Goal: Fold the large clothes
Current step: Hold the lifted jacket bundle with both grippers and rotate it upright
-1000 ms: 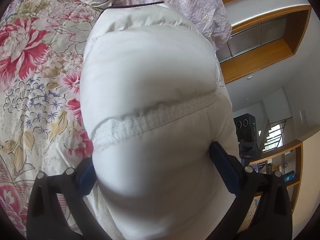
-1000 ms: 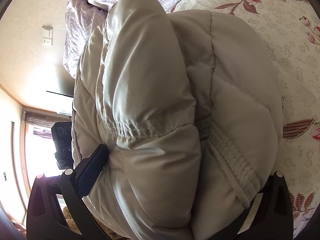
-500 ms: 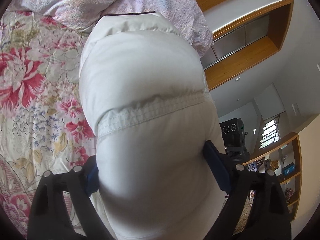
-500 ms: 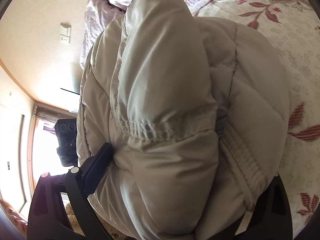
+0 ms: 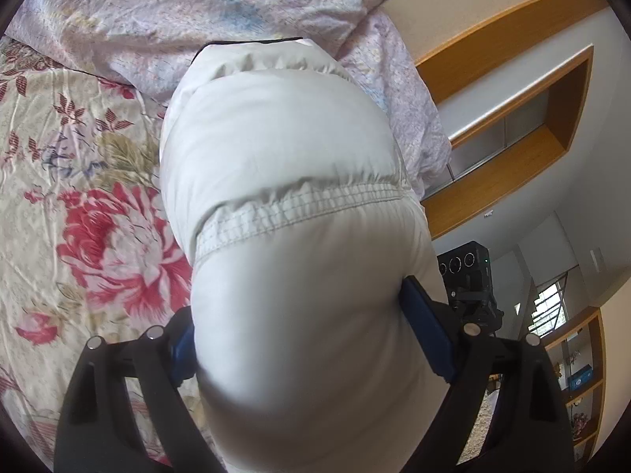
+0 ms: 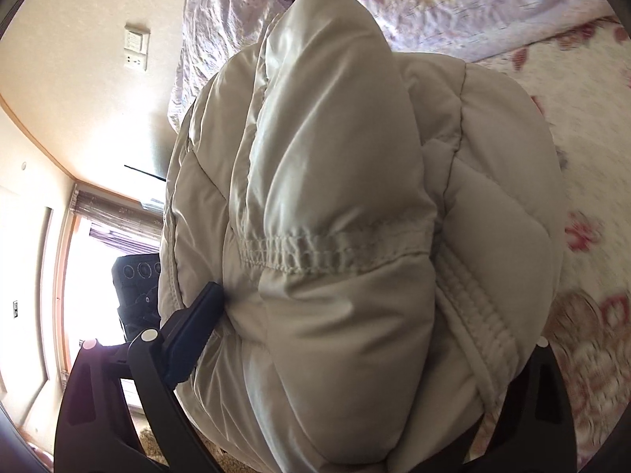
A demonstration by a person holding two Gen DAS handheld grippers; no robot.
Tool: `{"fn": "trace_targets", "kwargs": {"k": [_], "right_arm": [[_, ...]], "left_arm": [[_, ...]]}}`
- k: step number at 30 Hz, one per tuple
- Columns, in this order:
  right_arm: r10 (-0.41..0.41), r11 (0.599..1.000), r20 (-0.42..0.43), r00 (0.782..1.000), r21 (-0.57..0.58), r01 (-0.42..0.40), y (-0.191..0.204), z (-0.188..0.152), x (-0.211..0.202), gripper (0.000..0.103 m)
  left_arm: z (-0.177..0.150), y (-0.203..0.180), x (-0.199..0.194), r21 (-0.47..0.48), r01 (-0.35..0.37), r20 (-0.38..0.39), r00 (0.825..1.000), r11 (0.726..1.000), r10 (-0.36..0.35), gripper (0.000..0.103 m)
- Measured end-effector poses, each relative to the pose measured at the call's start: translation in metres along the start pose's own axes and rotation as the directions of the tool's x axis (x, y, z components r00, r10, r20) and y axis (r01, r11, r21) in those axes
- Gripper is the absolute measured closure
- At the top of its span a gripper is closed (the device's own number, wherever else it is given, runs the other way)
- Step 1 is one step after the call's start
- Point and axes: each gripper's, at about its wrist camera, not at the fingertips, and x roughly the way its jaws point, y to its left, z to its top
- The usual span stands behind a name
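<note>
A puffy off-white down jacket point(image 5: 284, 165), folded into a thick bundle, fills the left wrist view above the floral bedspread point(image 5: 79, 197). My left gripper point(image 5: 303, 339) is shut on its near end. Both blue pads point(image 5: 424, 331) press into the padding on either side. In the right wrist view the same jacket point(image 6: 335, 138) bulges between the jaws of my right gripper point(image 6: 366, 339), which is shut on it. The left pad point(image 6: 197, 331) digs into the fabric. The right finger is mostly hidden behind the bulging hem.
A crumpled lilac quilt point(image 5: 177, 19) lies at the head of the bed, just beyond the jacket. A black camera on a stand point(image 5: 469, 276) is beside the bed. Wooden wall shelves point(image 5: 512, 118) lie behind it. A wall switch point(image 6: 136, 49) and a bright window point(image 6: 90, 295) are at left.
Both grippers have carried the jacket bundle toward the lilac quilt at the head of the bed. The left jaws have squeezed the padding a little narrower.
</note>
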Motion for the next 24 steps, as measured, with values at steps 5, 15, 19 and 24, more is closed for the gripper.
{"fn": "trace_targets", "kwargs": {"k": [5, 15, 19, 24], "right_arm": [[-0.023, 1.000, -0.016, 1.000, 0.004, 0.023, -0.003, 0.025, 0.020, 0.007], [-0.059, 0.996, 0.008, 0.998, 0.068, 0.059, -0.040, 0.021, 0.012, 0.003], [-0.115, 0.989, 0.034, 0.993, 0.100, 0.111, -0.047, 0.018, -0.013, 0.002], [-0.258, 0.963, 0.175, 0.950, 0.121, 0.239, -0.040, 0.016, -0.079, 0.002]], "left_arm": [[0.015, 0.027, -0.002, -0.026, -0.046, 0.031, 0.998, 0.999, 0.047, 0.015], [0.016, 0.043, 0.014, -0.035, -0.120, 0.047, 0.992, 0.992, 0.121, 0.010], [0.024, 0.037, 0.014, -0.048, -0.167, 0.036, 0.985, 0.985, 0.169, 0.007], [0.026, 0.018, -0.001, 0.005, -0.303, 0.073, 0.950, 0.953, 0.302, 0.006]]}}
